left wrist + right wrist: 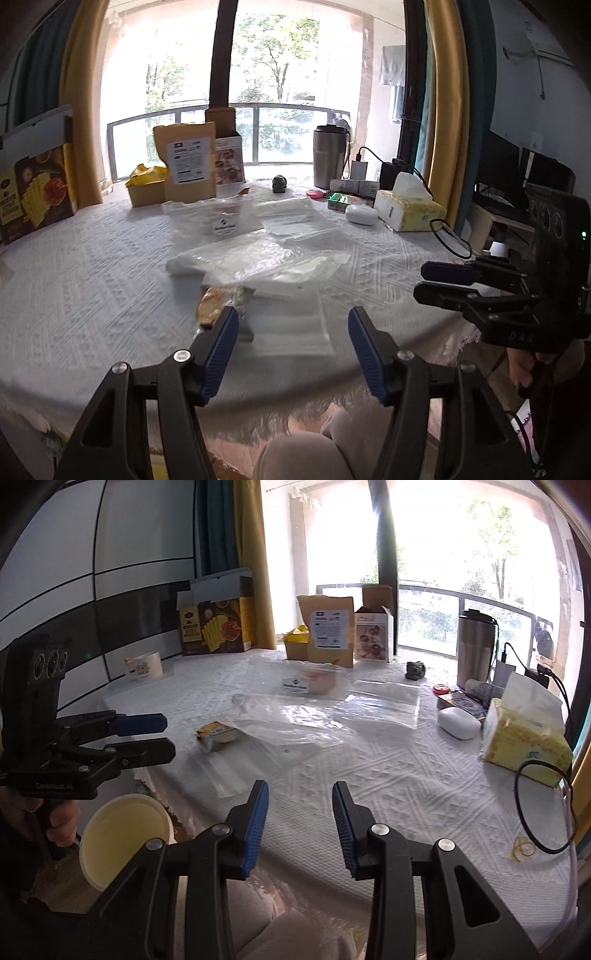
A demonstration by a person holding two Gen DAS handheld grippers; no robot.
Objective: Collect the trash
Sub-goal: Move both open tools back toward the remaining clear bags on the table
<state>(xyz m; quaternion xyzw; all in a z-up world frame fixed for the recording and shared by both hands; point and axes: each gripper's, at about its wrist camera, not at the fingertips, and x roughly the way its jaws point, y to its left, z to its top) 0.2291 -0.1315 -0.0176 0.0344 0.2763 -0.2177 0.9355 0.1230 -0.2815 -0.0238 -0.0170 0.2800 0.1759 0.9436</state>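
Several clear plastic bags [258, 262] lie in the middle of the white tablecloth [92, 280]; they also show in the right wrist view [291, 720]. A gold snack wrapper [214, 302] lies partly under them, also visible in the right wrist view [218, 734]. My left gripper [291, 325] is open, just short of the wrapper and a flat clear bag [291, 325]. My right gripper [299, 797] is open and empty over the near table edge. A pale yellow bin [125, 834] stands below the table's left edge.
At the back stand a waffle box [37, 192], a brown pouch [190, 162], small cartons [229, 158] and a steel tumbler [330, 155]. A tissue box [524, 734], a white case [458, 722], a black cable loop [543, 805] and rubber bands [522, 847] lie at the right.
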